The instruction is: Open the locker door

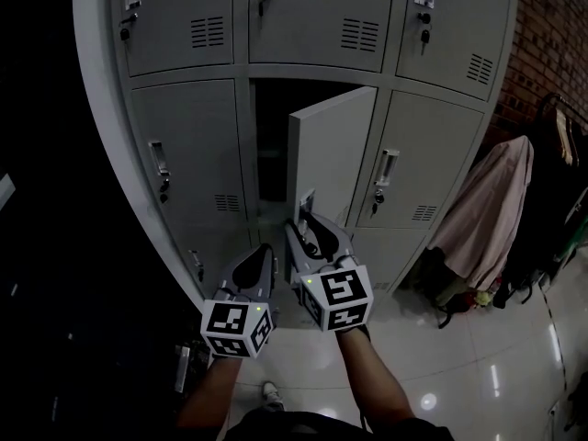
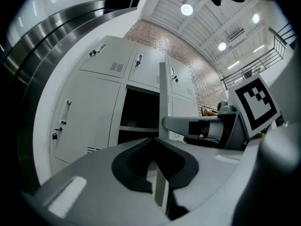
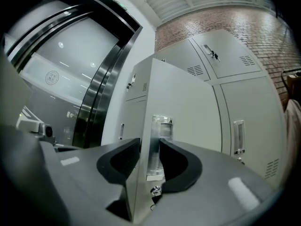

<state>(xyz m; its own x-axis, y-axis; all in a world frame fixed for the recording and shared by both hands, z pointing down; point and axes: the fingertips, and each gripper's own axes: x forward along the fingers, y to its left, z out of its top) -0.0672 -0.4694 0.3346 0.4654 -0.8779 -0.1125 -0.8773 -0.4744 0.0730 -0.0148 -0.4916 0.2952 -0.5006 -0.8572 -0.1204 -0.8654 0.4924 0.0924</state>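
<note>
Left gripper (image 2: 153, 141) jaws together, empty, before the ajar locker door (image 2: 163, 95), right gripper (image 2: 181, 124) at its edge.

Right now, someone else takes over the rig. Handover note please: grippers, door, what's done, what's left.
Right gripper: shut on the free edge of the locker door, at its handle.
Left gripper: shut, holds nothing, low beside the right one.
Door: middle compartment, standing partly open; the dark opening shows.
Done: unlatched, part-opened.
Left: probably swing it wider, then let go.
</note>
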